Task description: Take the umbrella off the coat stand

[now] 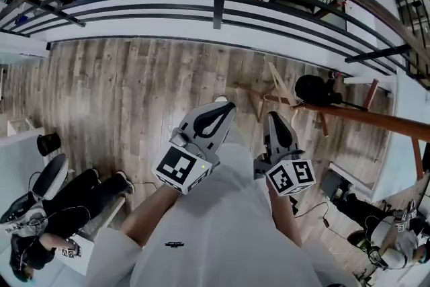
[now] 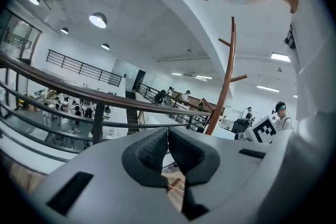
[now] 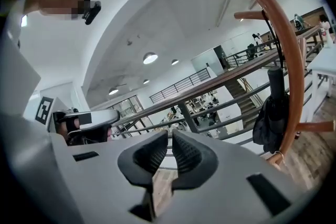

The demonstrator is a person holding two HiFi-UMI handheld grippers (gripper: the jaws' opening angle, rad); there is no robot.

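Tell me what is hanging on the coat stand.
A black folded umbrella hangs from a peg of the wooden coat stand, beside its pole. How its handle hooks on is too small to tell.

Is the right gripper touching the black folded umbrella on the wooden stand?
Apart. The right gripper view shows the black umbrella hanging far beyond the right gripper.

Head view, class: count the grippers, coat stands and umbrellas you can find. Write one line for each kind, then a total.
grippers: 2, the left gripper and the right gripper
coat stand: 1
umbrella: 1
total: 4
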